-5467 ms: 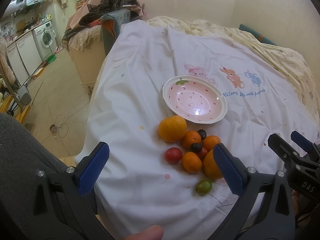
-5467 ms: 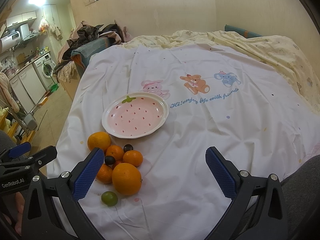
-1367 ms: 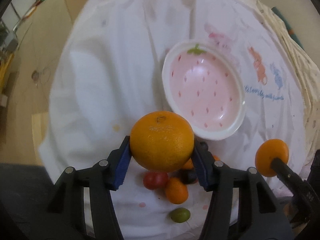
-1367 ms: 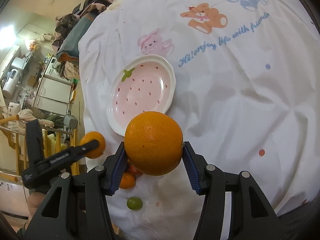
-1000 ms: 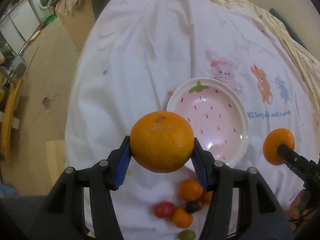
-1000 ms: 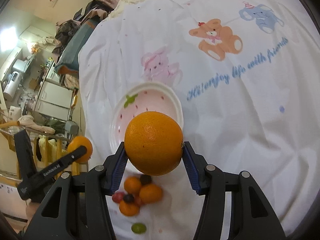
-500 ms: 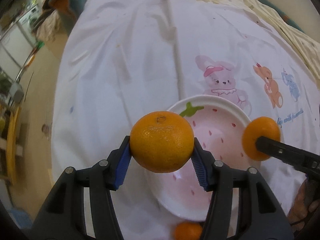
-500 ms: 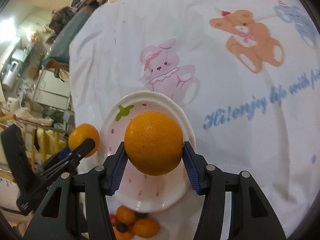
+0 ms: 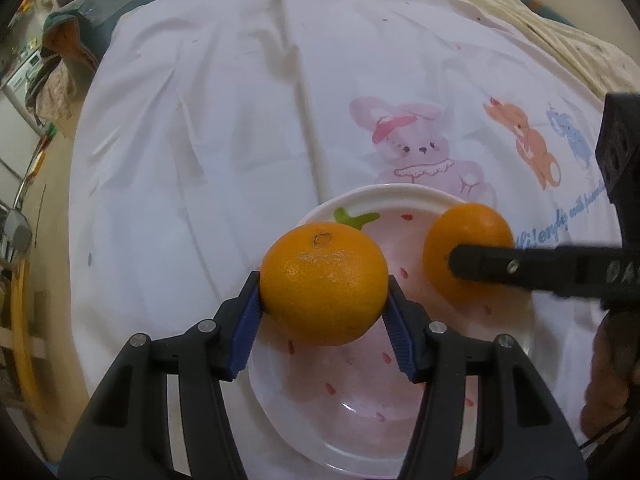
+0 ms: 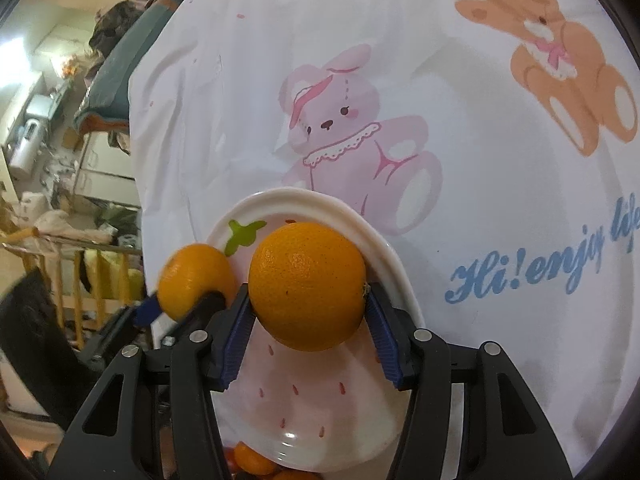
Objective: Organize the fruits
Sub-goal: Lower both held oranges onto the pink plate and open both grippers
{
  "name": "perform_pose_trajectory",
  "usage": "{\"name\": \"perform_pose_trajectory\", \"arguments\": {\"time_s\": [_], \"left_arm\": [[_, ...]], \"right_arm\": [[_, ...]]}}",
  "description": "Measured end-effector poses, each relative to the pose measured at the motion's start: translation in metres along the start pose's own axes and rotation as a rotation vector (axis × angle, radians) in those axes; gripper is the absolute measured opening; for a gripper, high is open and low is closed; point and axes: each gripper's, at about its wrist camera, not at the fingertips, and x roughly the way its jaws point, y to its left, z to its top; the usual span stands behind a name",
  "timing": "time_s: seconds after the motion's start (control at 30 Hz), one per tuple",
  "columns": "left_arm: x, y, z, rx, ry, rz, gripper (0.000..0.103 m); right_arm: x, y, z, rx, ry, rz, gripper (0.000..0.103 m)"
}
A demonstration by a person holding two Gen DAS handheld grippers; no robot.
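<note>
Oranges round, firm, pebbled peel: light, prone to roll; best gripped across widest girth. Left tongs (image 9: 324, 304) clamped on mandarin (image 9: 324, 282), right tongs (image 10: 306, 308) clamped on orange (image 10: 307, 286), both above glossy strawberry-print plate (image 9: 400, 194) on wrinkled bed sheet (image 9: 224, 120).

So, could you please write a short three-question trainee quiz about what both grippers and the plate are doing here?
1. True or false: the left gripper is shut on an orange.
2. What does the right gripper hold? A) green fruit B) second orange C) nothing
3. Fill in: both oranges hang over the strawberry-patterned ____.

Key: 1 true; 2 B; 3 plate.
</note>
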Motion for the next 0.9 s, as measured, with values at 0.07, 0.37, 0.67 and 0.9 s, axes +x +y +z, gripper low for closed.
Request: {"name": "perform_pose_trajectory", "arguments": {"time_s": [0.07,0.37,0.67,0.9], "left_arm": [[-0.001,-0.001,-0.001,0.004,-0.004,0.002,0.054],[0.008,-0.005,0.000,-0.005,0.077,-0.017,0.057],[0.007,-0.003,-0.001,-0.024,0.099,-0.024,0.058],[0.003,0.001,0.001,-0.038,0.096,-0.047,0.074]], "right_arm": [[0.001,-0.005,0.001,0.034,0.012,0.025,0.059],[-0.002,-0.008,-0.001,0.051,0.023,0.042,0.064],[-0.011,-0.009,0.000,0.059,0.003,0.051,0.068],[-0.025,-0.003,-0.004,0.037,-0.033,0.025,0.075]]}}
